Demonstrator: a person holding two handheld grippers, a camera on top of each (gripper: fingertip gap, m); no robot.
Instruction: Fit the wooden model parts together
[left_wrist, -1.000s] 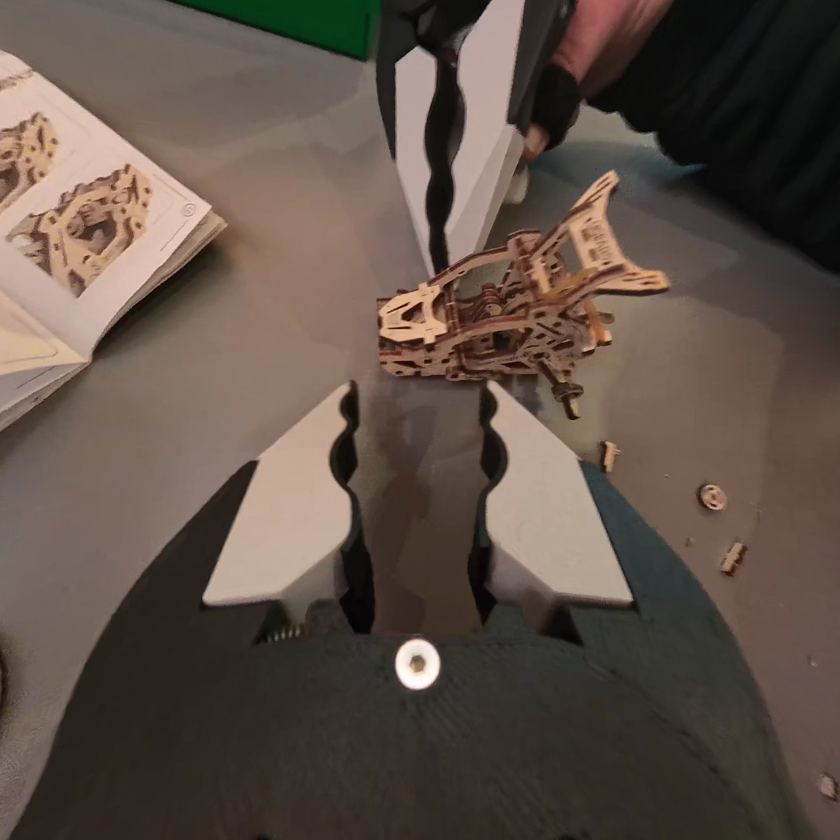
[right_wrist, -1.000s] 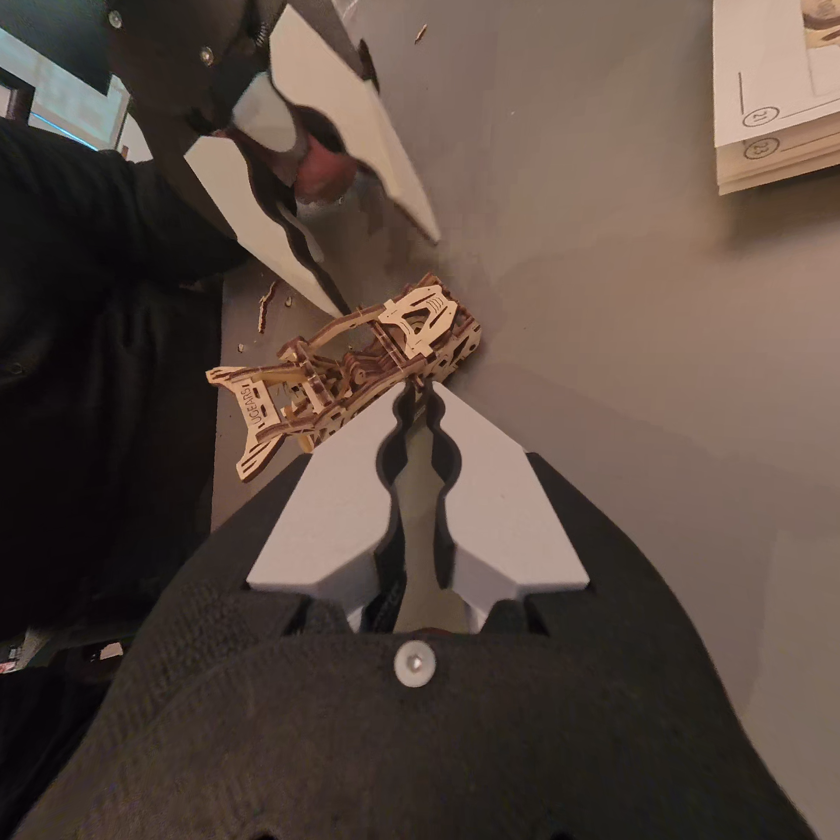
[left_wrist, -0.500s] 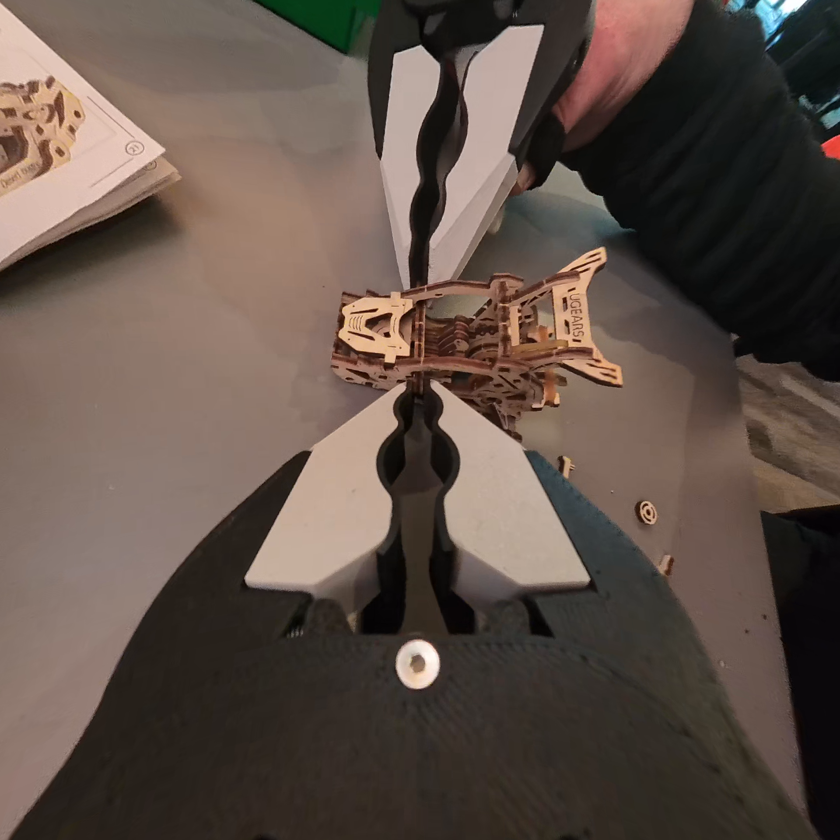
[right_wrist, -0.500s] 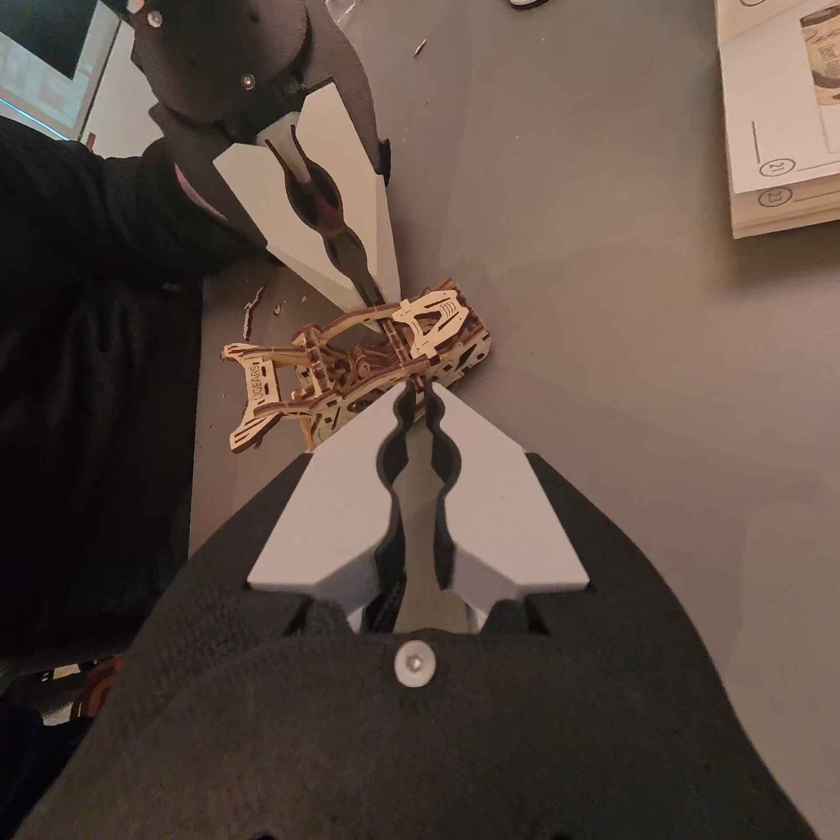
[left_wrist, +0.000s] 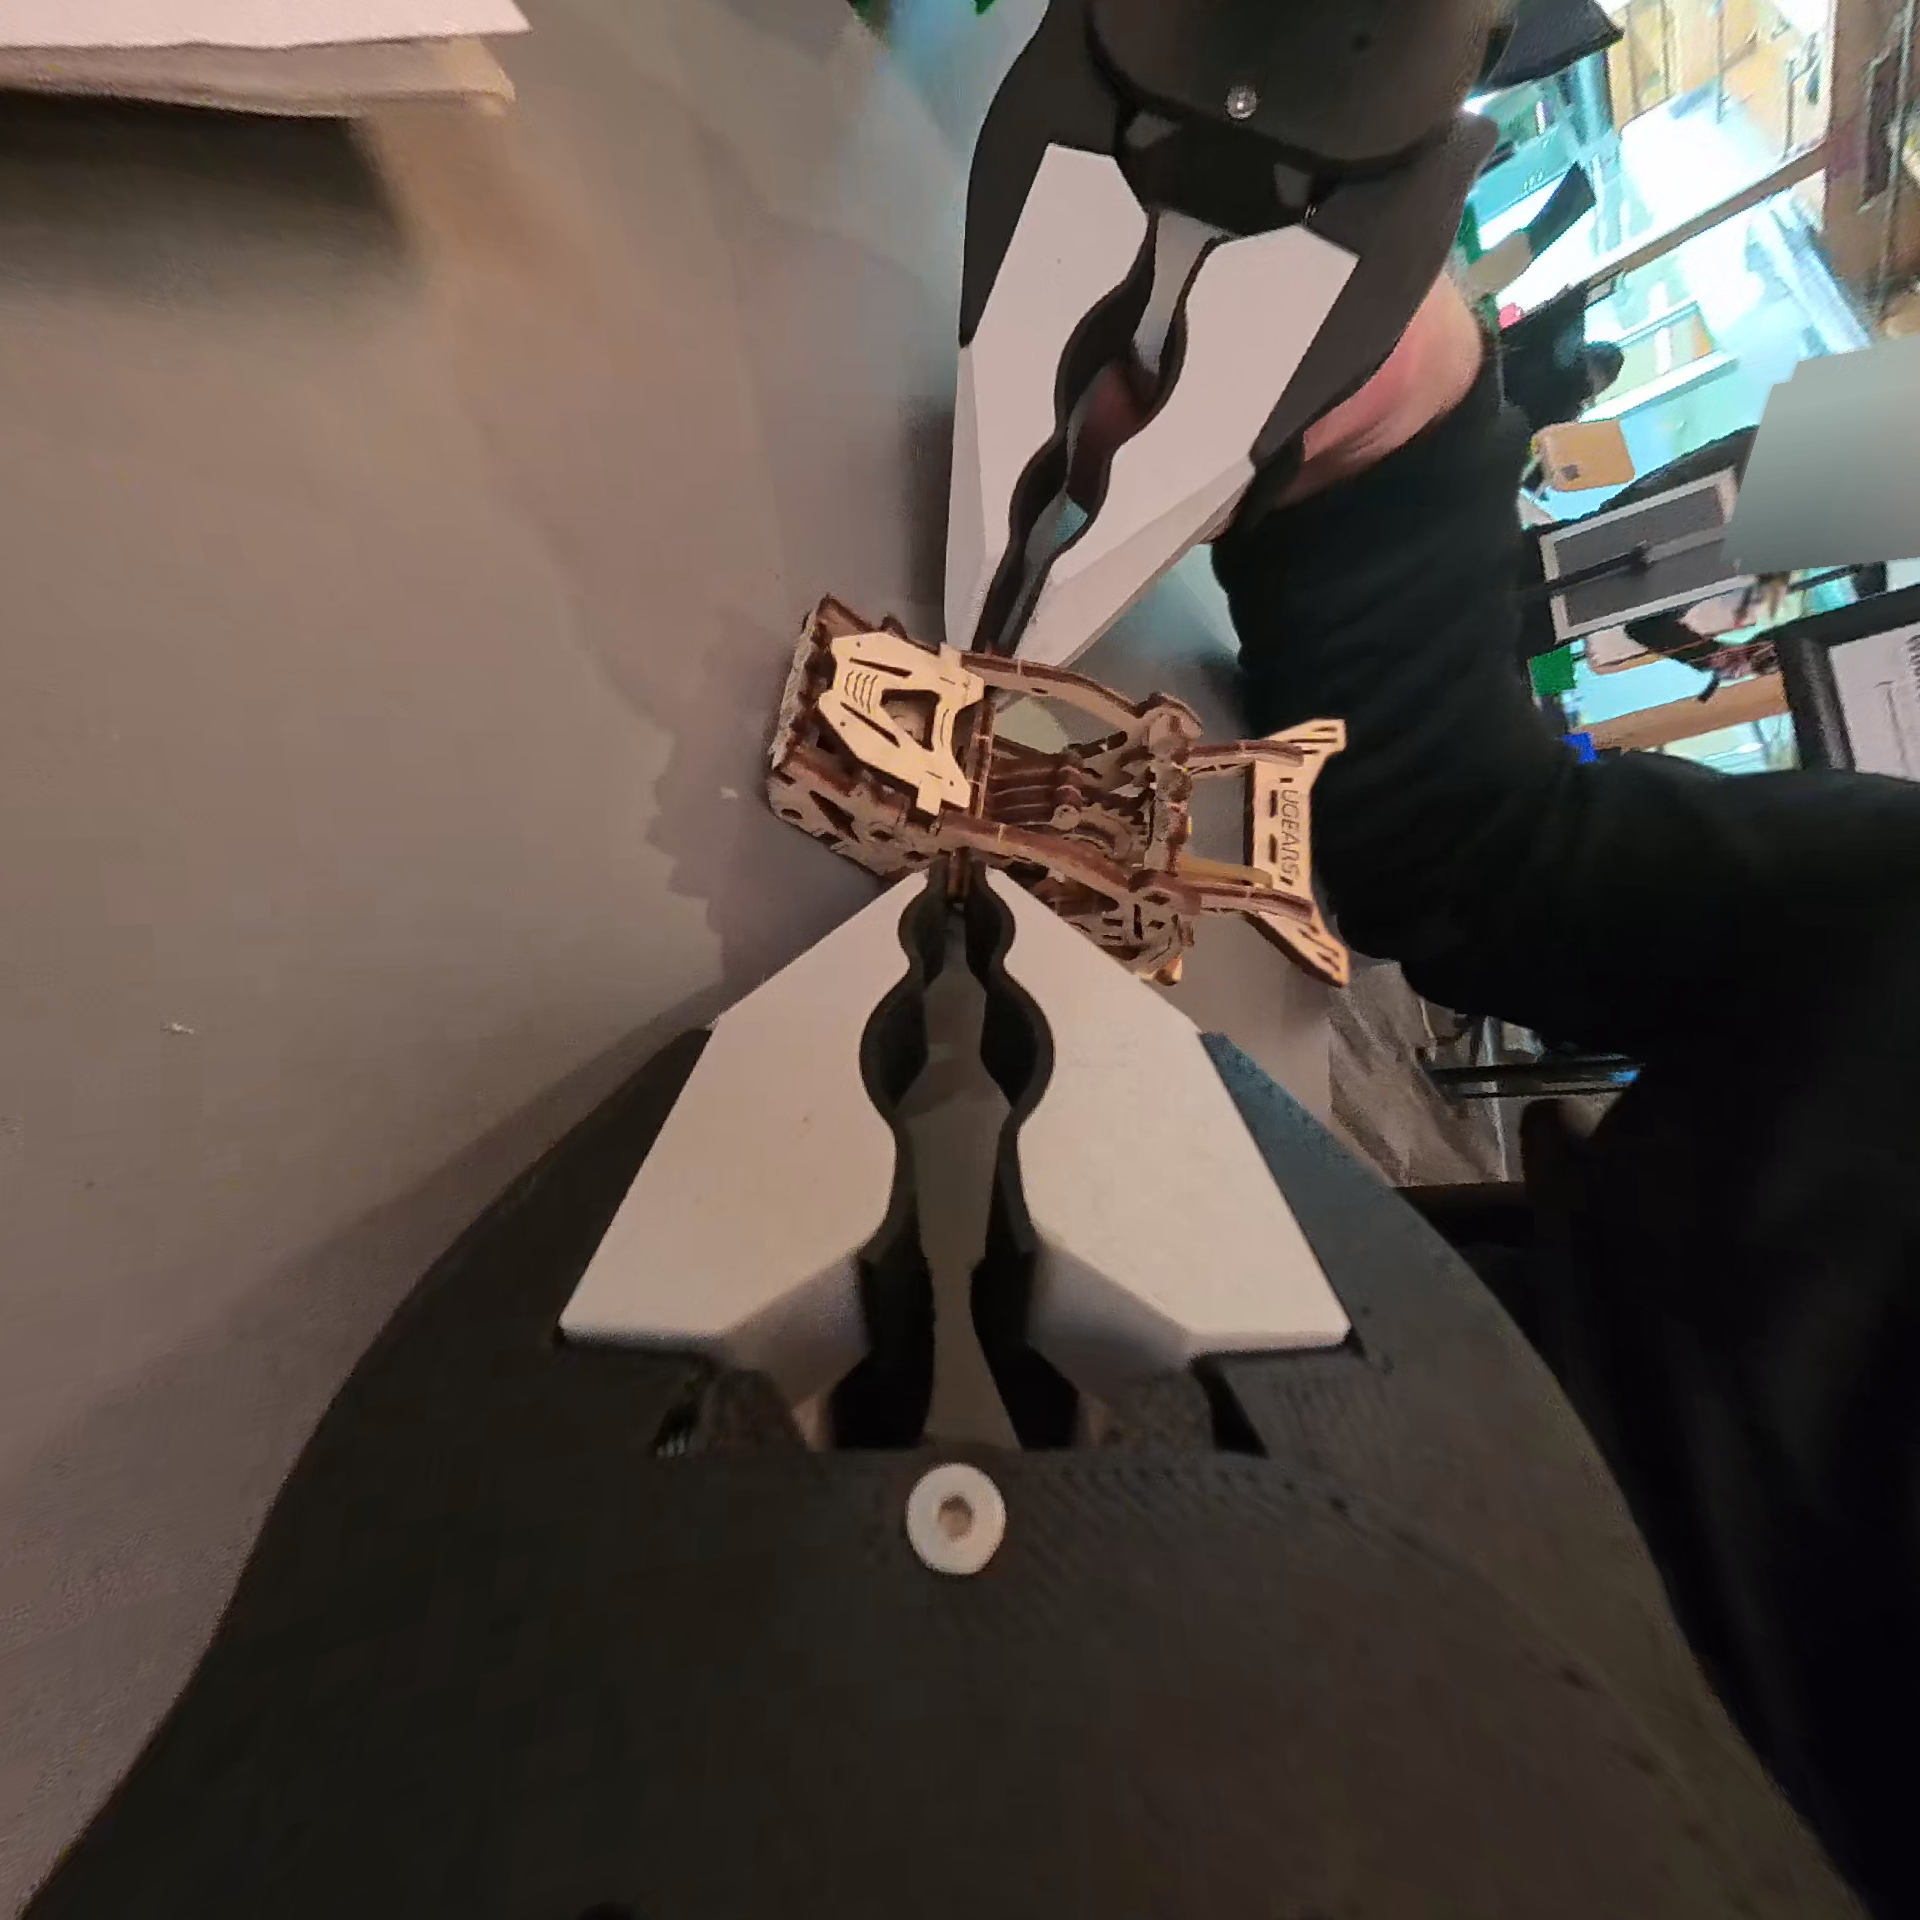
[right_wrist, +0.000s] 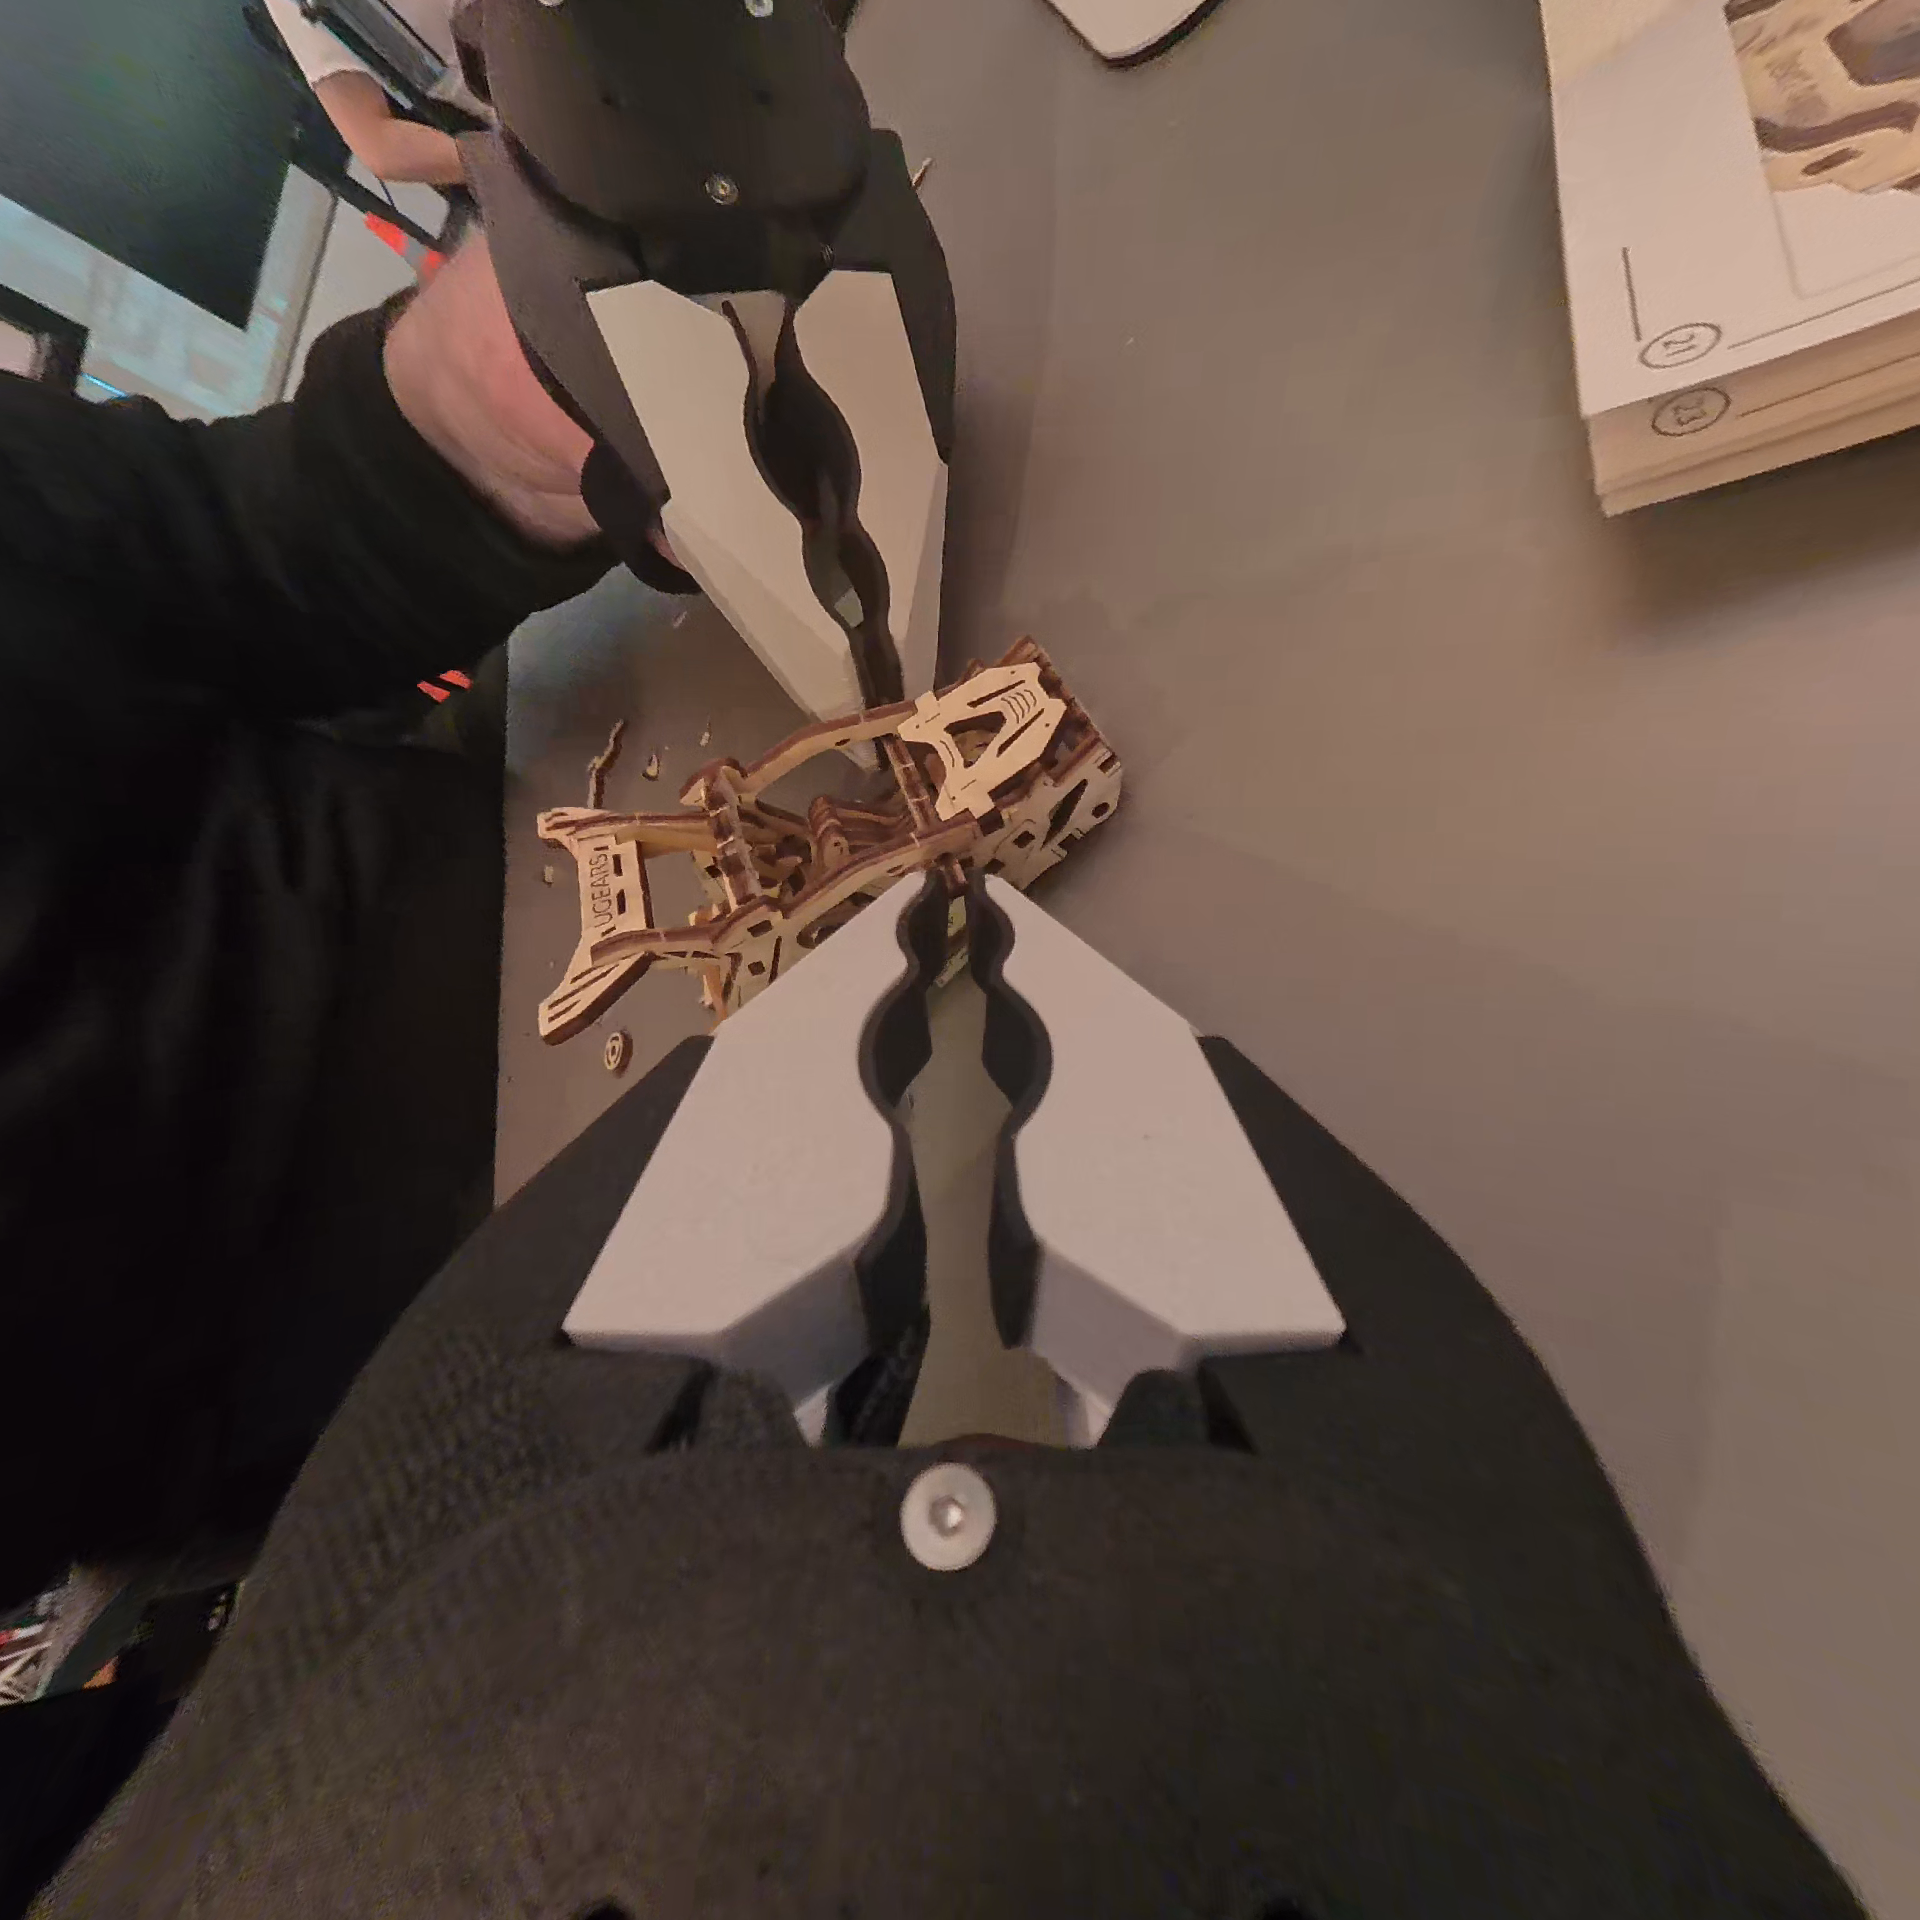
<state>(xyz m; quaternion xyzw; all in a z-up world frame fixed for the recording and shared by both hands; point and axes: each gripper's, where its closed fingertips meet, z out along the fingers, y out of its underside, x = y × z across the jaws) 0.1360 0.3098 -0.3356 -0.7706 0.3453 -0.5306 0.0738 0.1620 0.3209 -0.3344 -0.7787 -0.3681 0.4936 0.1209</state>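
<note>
The pale laser-cut wooden model (left_wrist: 1023, 790) is pinched from opposite sides by the left claw (left_wrist: 958, 888) and right claw (right_wrist: 948, 883), both clamped on it over the grey surface (right_wrist: 1455, 831).

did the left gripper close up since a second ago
Yes. In the left wrist view the left gripper had a wide gap between its fingers, short of the wooden model; now they are pinched on the model's near edge.

wooden model (left_wrist: 997, 790): pale tan plates, dark brown cut edges | left gripper (left_wrist: 956, 894): white fingers, black wavy pads, black body | right gripper (right_wrist: 948, 894): same colours | table (right_wrist: 1403, 831): plain grey | booklet (right_wrist: 1745, 260), 1 o'clock: white pages, tan pictures | sleeve (right_wrist: 208, 582), 9 o'clock: black
</note>
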